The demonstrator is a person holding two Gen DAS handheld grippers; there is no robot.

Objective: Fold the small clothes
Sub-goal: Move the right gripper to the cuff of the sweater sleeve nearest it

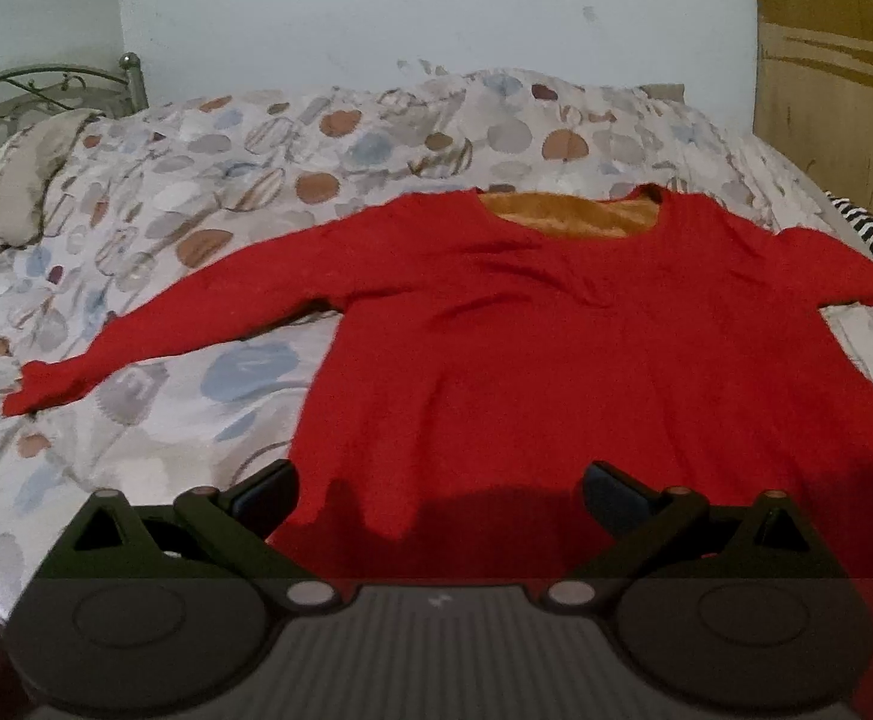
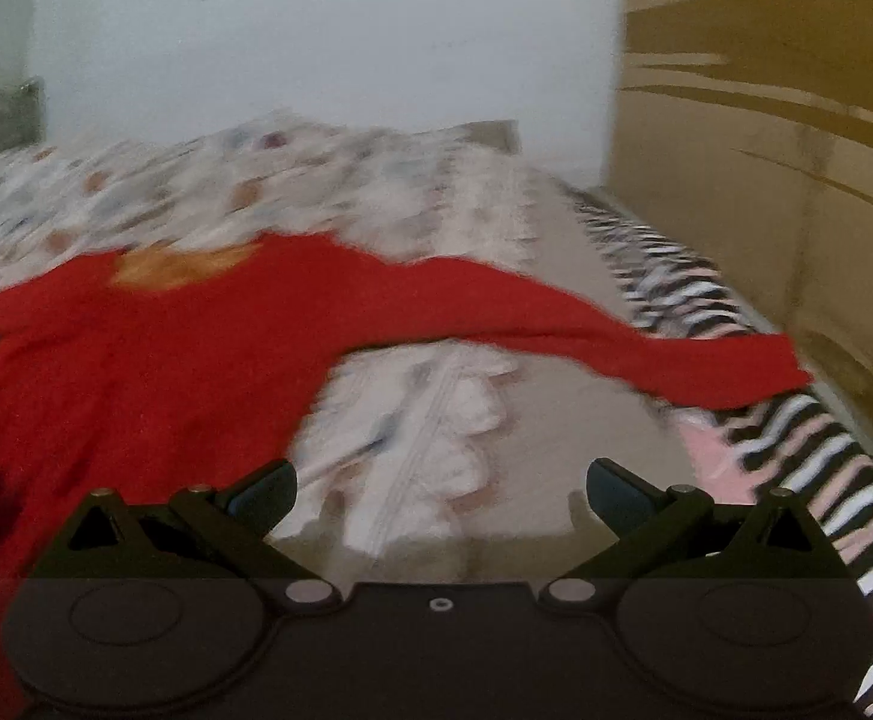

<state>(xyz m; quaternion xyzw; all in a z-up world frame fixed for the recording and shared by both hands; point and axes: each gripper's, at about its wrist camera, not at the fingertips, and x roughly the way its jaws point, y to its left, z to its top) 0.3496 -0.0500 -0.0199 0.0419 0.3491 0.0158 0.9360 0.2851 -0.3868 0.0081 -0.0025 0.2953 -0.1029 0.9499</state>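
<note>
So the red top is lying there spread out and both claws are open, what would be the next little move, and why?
Probably bring the right gripper forward to the far sleeve and pinch it, ready to fold it inward. The red top lies flat on the patterned quilt with both sleeves spread wide, that sleeve reaches onto the striped cloth, and both grippers, the left gripper included, are open and empty.

A bed carries everything, covered by a pale quilt printed with blue, brown and grey blobs. A red sweater lies flat on the quilt, neck at the far side, sleeves spread left and right. Along the bed's right edge lies a black-and-white striped cloth, and the right sleeve's cuff rests on it.
</note>
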